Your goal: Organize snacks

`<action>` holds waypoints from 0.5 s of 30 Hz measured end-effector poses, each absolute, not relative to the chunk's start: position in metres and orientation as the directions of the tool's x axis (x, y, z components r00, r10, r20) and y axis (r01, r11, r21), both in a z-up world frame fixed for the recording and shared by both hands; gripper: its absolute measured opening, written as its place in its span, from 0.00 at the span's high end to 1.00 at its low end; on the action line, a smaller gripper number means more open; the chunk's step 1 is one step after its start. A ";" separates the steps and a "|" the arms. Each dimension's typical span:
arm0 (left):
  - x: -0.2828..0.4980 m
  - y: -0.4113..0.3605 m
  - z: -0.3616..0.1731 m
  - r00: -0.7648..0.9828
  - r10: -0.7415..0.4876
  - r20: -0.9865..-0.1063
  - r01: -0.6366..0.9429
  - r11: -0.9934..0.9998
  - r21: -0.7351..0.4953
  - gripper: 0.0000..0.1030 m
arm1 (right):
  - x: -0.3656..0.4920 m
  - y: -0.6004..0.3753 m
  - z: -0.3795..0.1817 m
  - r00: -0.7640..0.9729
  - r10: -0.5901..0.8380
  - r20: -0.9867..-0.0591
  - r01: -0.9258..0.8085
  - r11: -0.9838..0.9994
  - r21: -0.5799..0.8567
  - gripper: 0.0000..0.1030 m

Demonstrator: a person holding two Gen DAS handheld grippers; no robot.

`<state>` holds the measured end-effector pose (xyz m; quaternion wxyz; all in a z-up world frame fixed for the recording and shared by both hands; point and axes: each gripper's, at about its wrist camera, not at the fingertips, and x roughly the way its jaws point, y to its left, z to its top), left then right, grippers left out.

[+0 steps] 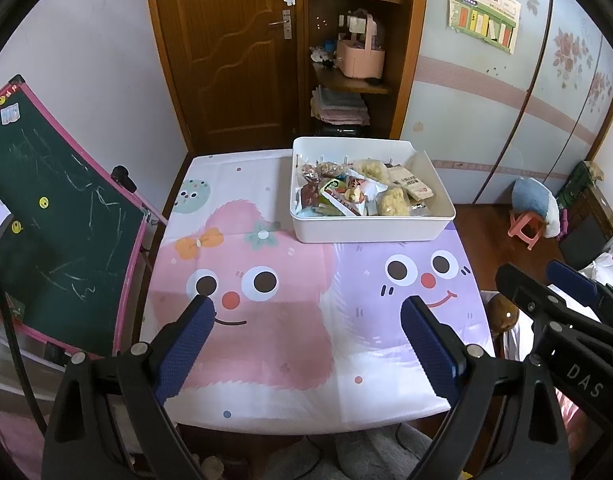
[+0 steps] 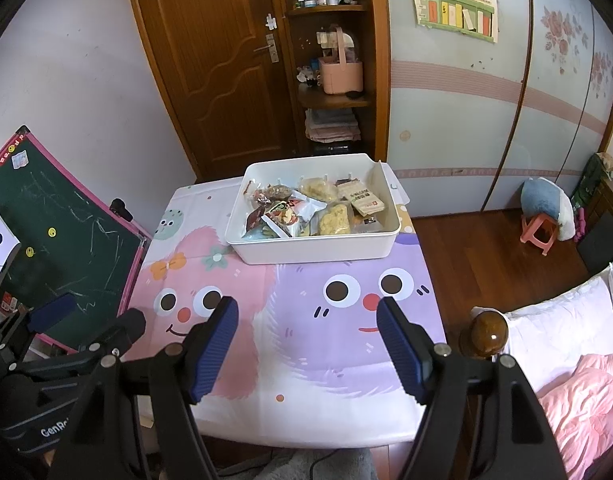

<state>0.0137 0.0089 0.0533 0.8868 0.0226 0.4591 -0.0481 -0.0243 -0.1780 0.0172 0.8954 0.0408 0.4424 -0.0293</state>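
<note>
A tablecloth (image 1: 266,340) printed with a pink and a purple cartoon face covers the table. To its left leans a green chalkboard (image 1: 54,216) in a pink frame, scribbled with chalk. Behind the table stands a brown wooden door (image 1: 226,48), and beside it open shelves hold a pink basket (image 1: 360,62) and folded towels (image 1: 338,106). A poster (image 1: 484,12) hangs on the flowered wardrobe. A pink stool (image 2: 540,232) sits on the wooden floor, near a bed with a pink quilt (image 2: 586,400).
</note>
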 end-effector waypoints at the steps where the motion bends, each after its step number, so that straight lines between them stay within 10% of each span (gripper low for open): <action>1: 0.013 0.009 0.053 0.573 -0.064 -0.817 0.105 0.994 -0.005 0.09 | -0.025 -0.178 0.017 0.608 -0.016 -0.794 0.088 0.995 0.047 0.30; 15: 0.008 0.007 0.047 0.569 -0.060 -0.820 0.102 0.995 -0.002 0.09 | -0.033 -0.172 0.010 0.602 -0.016 -0.798 0.091 0.995 0.049 0.30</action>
